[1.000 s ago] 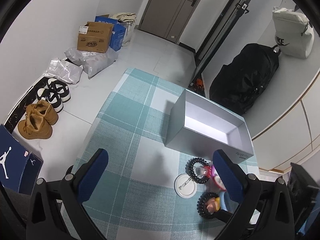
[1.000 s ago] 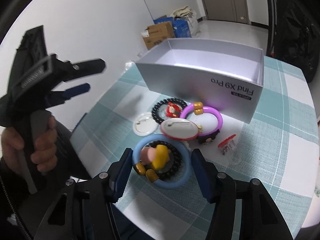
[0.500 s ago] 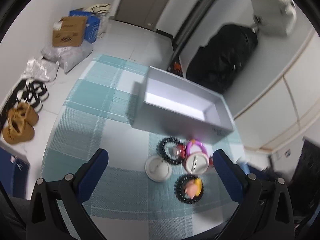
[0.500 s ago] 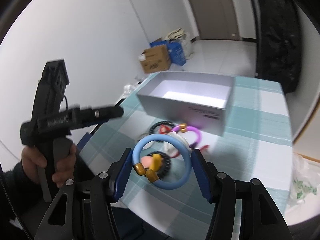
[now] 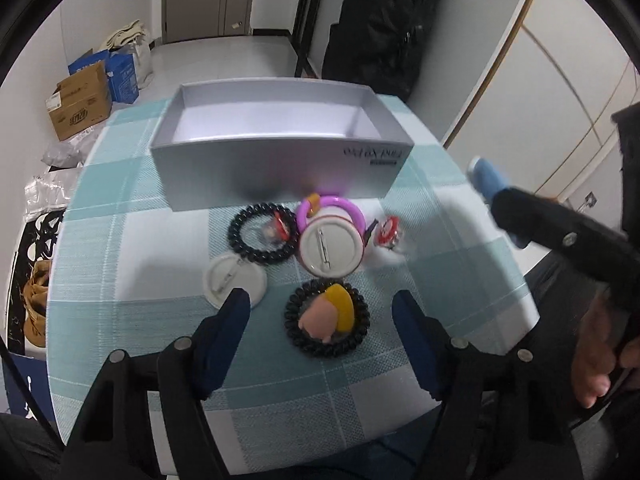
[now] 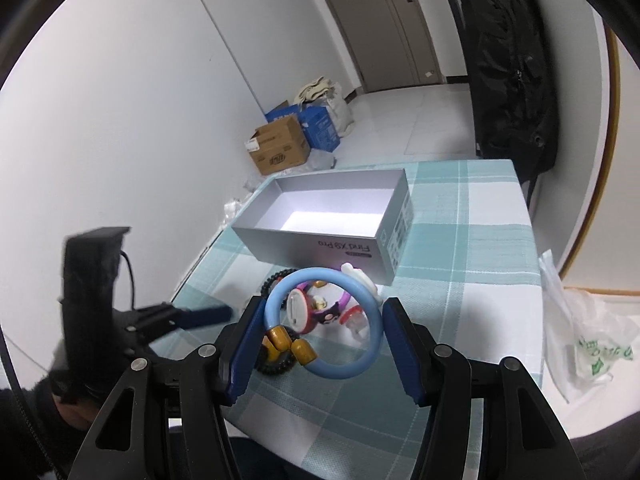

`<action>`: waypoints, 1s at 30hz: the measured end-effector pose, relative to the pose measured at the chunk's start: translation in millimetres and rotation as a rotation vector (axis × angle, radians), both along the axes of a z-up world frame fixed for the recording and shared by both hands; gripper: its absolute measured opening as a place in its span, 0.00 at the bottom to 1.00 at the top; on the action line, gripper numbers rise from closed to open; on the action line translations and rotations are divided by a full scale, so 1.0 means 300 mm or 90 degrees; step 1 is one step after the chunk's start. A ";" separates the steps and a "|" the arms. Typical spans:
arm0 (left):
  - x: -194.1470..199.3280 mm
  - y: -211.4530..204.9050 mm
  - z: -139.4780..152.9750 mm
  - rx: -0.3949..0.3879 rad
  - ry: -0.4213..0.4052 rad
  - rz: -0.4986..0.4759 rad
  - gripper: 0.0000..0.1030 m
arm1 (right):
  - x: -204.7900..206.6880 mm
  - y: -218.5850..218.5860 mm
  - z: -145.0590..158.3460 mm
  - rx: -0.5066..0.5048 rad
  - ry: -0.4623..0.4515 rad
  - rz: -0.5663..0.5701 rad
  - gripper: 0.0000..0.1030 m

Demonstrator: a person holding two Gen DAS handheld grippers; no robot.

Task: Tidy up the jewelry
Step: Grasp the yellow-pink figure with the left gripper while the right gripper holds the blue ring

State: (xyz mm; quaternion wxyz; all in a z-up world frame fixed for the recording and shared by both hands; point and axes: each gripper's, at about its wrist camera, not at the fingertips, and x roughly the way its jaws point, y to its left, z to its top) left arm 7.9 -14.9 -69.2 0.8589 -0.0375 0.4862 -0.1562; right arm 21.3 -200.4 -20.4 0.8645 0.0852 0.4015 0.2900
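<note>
The right claw (image 6: 322, 334) is clamped on a light-blue bangle (image 6: 372, 344), held above the tabletop (image 6: 472, 280) short of the open grey box (image 6: 320, 240). The left claw (image 5: 322, 316) is spread wide, holding nothing, over a black coil hair tie (image 5: 360, 332) on the checked tabletop.

Blue bangle (image 6: 370, 322) lifted; trinkets (image 5: 326, 320) before open box (image 5: 280, 164).
</note>
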 end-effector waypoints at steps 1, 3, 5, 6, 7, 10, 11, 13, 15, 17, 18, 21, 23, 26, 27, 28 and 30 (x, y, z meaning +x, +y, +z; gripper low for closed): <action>-0.001 0.001 -0.001 0.003 0.000 0.000 0.67 | 0.000 0.000 0.002 0.001 -0.001 0.000 0.57; 0.003 -0.001 0.003 0.006 -0.006 0.002 0.66 | -0.001 -0.004 0.001 0.002 -0.004 -0.001 0.57; 0.007 -0.004 0.007 0.011 -0.012 0.002 0.66 | -0.001 -0.011 0.001 0.009 -0.002 -0.002 0.57; 0.012 -0.018 0.006 0.017 -0.013 0.002 0.65 | 0.000 -0.014 0.000 0.011 -0.002 -0.003 0.57; 0.015 -0.024 0.002 0.023 -0.013 0.004 0.63 | 0.002 -0.018 -0.003 0.013 -0.002 -0.004 0.57; 0.028 -0.043 -0.009 0.032 -0.005 0.000 0.47 | 0.005 -0.025 -0.002 0.018 -0.005 -0.006 0.57; 0.027 -0.047 -0.010 0.043 -0.005 0.001 0.46 | 0.006 -0.028 -0.002 0.018 -0.006 -0.008 0.57; 0.024 -0.051 -0.015 0.051 -0.004 -0.002 0.41 | 0.010 -0.036 -0.001 0.021 -0.005 -0.011 0.57; 0.025 -0.051 -0.021 0.054 0.005 -0.006 0.30 | 0.014 -0.044 -0.001 0.023 -0.004 -0.016 0.57; 0.022 -0.051 -0.028 0.061 0.012 -0.008 0.26 | 0.019 -0.051 -0.001 0.029 0.000 -0.020 0.57; 0.023 -0.051 -0.026 0.065 0.009 -0.011 0.25 | 0.020 -0.052 0.000 0.030 0.000 -0.021 0.57; 0.027 -0.049 -0.020 0.053 0.018 -0.021 0.24 | 0.020 -0.049 0.001 0.030 -0.002 -0.019 0.57; 0.026 -0.053 -0.019 0.056 0.018 -0.023 0.23 | 0.019 -0.043 0.000 0.024 -0.004 -0.017 0.57; 0.028 -0.062 -0.016 0.057 0.018 -0.027 0.18 | 0.021 -0.043 -0.004 0.023 -0.004 -0.019 0.57; 0.029 -0.063 -0.016 0.054 0.020 -0.027 0.18 | 0.021 -0.046 -0.005 0.024 -0.003 -0.020 0.57; 0.030 -0.060 -0.016 0.051 0.021 -0.026 0.18 | 0.022 -0.047 -0.004 0.025 -0.003 -0.022 0.57; 0.032 -0.054 -0.016 0.042 0.025 -0.023 0.17 | 0.024 -0.049 -0.005 0.026 -0.001 -0.024 0.57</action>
